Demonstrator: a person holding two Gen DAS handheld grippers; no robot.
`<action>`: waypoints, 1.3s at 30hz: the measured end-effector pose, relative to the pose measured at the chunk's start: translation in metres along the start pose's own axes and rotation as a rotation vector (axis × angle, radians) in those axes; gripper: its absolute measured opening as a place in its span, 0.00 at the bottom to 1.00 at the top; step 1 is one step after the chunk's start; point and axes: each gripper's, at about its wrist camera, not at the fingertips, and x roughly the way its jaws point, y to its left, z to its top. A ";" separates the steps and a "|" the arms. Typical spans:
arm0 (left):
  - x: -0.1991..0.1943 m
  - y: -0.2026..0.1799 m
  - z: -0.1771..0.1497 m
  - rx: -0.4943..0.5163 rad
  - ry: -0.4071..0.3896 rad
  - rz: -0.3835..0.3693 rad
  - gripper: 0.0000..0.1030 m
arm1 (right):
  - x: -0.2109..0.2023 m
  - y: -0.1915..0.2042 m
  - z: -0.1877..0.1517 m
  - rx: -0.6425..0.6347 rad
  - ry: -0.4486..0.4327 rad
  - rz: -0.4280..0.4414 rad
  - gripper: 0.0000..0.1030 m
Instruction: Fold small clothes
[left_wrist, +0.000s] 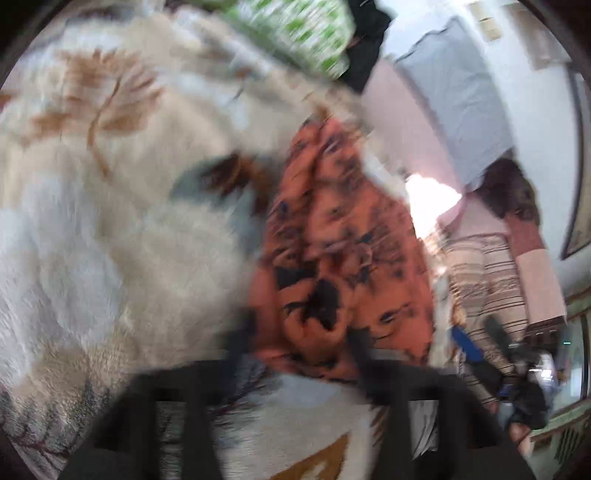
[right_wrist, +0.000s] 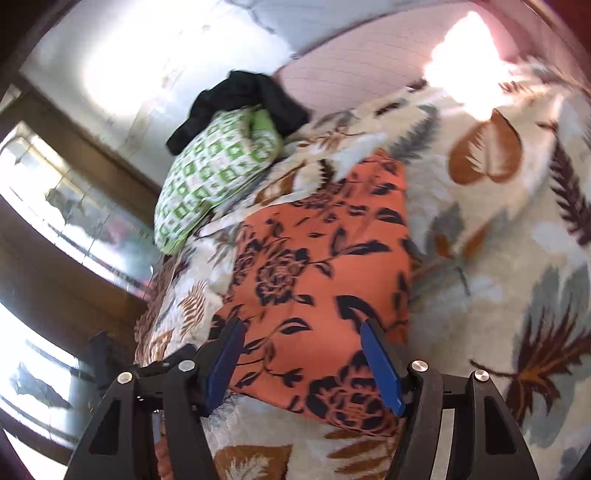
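So the orange floral garment (right_wrist: 321, 266) was lying mostly flat on the leaf-print fleece blanket (right_wrist: 509, 236) covering the bed, with a green-and-white patterned pillow (right_wrist: 214, 177) and some black clothing (right_wrist: 243, 99) up beyond it. The right gripper (right_wrist: 306, 365) had its blue pads (right_wrist: 380, 369) spread well apart above the near edge of the cloth, gripping nothing. The left wrist view was super blurry, but the left gripper (left_wrist: 295, 343) looked nearly closed, pinching a bunched-up bit of that same orange garment (left_wrist: 340, 236).
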 end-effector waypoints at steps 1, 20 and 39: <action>-0.001 0.006 -0.002 -0.036 -0.007 -0.035 0.19 | 0.004 0.002 0.000 -0.014 0.014 0.001 0.67; 0.026 -0.087 0.097 0.297 -0.052 0.133 0.86 | 0.063 -0.031 -0.013 0.069 0.182 0.107 0.72; 0.029 -0.077 0.112 0.363 -0.116 0.144 0.44 | 0.059 -0.044 -0.014 0.126 0.192 0.185 0.72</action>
